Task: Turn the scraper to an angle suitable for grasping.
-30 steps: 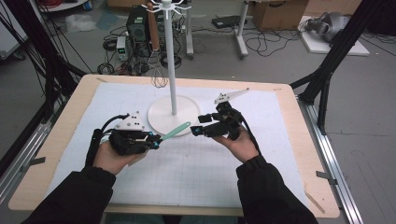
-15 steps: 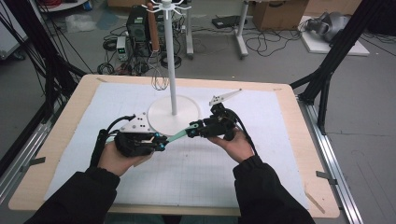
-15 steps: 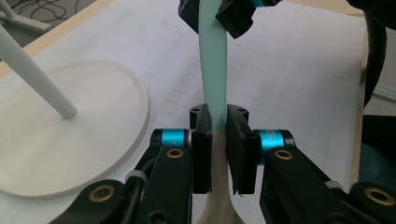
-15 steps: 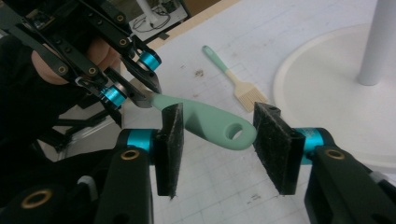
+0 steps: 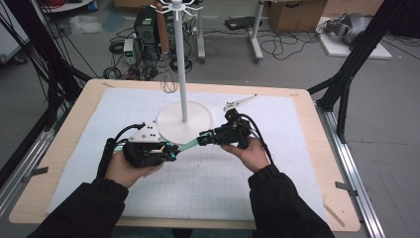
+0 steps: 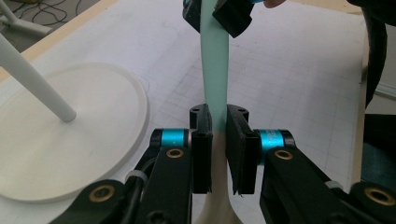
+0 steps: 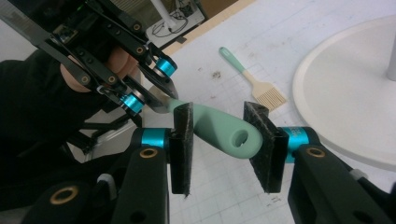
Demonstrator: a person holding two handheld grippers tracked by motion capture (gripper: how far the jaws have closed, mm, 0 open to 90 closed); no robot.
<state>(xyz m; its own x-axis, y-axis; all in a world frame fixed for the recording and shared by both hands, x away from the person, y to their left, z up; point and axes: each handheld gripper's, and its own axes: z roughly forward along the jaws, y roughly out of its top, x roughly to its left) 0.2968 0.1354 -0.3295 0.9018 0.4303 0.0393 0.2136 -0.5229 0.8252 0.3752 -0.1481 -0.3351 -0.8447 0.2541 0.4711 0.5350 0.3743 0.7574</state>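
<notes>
A utensil [image 5: 185, 146] with a mint-green handle [image 6: 214, 70] and a cream lower part spans the gap between my two grippers, above the white mat. My left gripper [image 6: 216, 126] is shut on it where the green meets the cream; the head is hidden below the jaws. My right gripper [image 7: 217, 135] has just been closing, and its pads now touch both sides of the rounded handle end [image 7: 233, 137] with the hanging hole. In the high view the left gripper [image 5: 171, 154] and right gripper [image 5: 202, 139] face each other in front of the stand's base.
A white stand with a round base [image 5: 184, 121] and a thin pole [image 5: 181, 59] rises at the mat's middle back. A pastry brush [image 7: 254, 84] with a mint handle lies on the mat [image 5: 213, 183]. A wire whisk [image 5: 169, 82] hangs by the pole.
My right gripper has moved left towards the left gripper and narrowed its jaws around the handle end. The left gripper has kept its hold and place.
</notes>
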